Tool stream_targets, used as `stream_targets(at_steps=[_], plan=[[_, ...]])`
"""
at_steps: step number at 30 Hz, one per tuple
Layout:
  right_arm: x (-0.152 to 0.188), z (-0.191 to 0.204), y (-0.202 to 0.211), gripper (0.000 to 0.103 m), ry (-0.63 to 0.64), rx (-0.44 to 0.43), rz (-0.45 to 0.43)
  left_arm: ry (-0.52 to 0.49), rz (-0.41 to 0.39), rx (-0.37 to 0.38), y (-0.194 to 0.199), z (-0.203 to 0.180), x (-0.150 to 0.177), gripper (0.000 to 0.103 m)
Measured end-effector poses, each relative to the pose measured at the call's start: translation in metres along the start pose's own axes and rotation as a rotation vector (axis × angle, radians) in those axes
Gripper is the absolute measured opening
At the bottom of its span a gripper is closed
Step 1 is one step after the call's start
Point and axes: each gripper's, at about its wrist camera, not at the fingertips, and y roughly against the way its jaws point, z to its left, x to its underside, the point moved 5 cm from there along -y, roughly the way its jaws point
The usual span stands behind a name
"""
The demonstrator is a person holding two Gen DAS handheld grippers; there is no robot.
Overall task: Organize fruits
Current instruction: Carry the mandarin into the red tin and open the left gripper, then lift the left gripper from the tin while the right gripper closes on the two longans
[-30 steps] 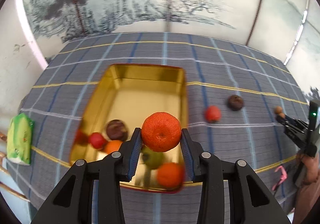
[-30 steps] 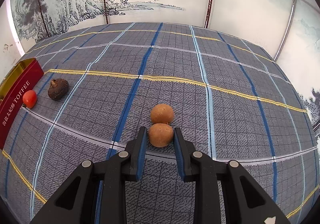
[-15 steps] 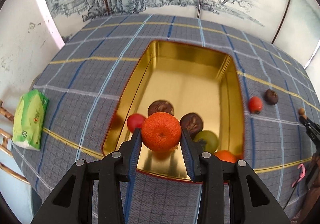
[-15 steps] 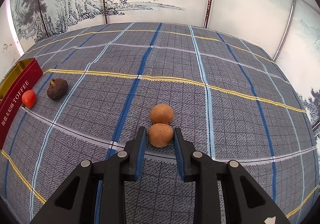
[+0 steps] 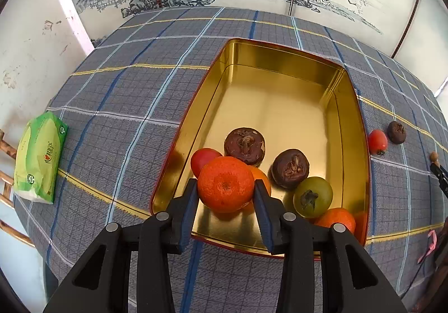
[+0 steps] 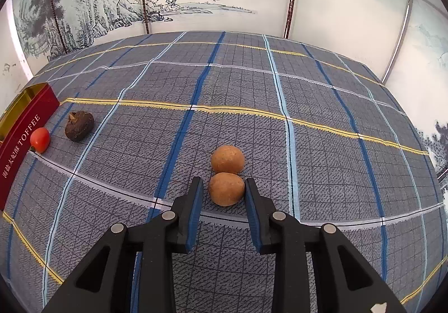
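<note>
My left gripper (image 5: pixel 225 183) is shut on an orange mandarin (image 5: pixel 224 187), low over the near end of the gold tin (image 5: pixel 196 106). In the tin lie two dark brown fruits (image 5: pixel 244 146), a red one (image 5: pixel 203 160), a green one (image 5: pixel 313 197) and orange ones (image 5: pixel 336 219). My right gripper (image 6: pixel 224 187) straddles the nearer of two tan round fruits (image 6: pixel 226 192) on the cloth. Its jaws are opening, and a thin gap shows at the left pad. The other tan fruit (image 6: pixel 227 159) touches it from behind.
A red fruit (image 6: pixel 40 139) and a dark brown fruit (image 6: pixel 79 125) lie on the checked cloth beside the tin's red wall (image 6: pixel 25 128). A green tissue pack (image 5: pixel 39 156) sits at the table's left edge. A painted screen stands behind the table.
My left gripper carried the mandarin leftward and down over the tin's near end. The right gripper stayed put; its pads have eased slightly off the tan fruit.
</note>
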Motion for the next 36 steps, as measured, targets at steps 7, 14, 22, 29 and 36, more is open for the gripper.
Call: stream_targets(at_steps=[7,14,22,29,36], plan=[[0.000,0.000,0.000,0.029,-0.003,0.002,0.000,0.005,0.007,0.019,0.001,-0.001,0.001,0.041],[0.000,-0.002,-0.001,0.029,-0.007,-0.001,0.001,0.007,0.008,0.025,0.004,-0.001,0.001,0.042],[0.000,-0.001,-0.001,0.029,-0.006,0.000,0.001,-0.013,-0.008,0.006,0.008,-0.006,0.004,0.042],[0.000,-0.002,-0.001,0.031,-0.008,0.004,0.001,-0.033,-0.024,-0.020,0.012,-0.010,0.005,0.044],[0.000,-0.002,0.000,0.031,-0.010,0.002,0.001,-0.033,-0.041,-0.049,0.015,-0.009,0.007,0.052]])
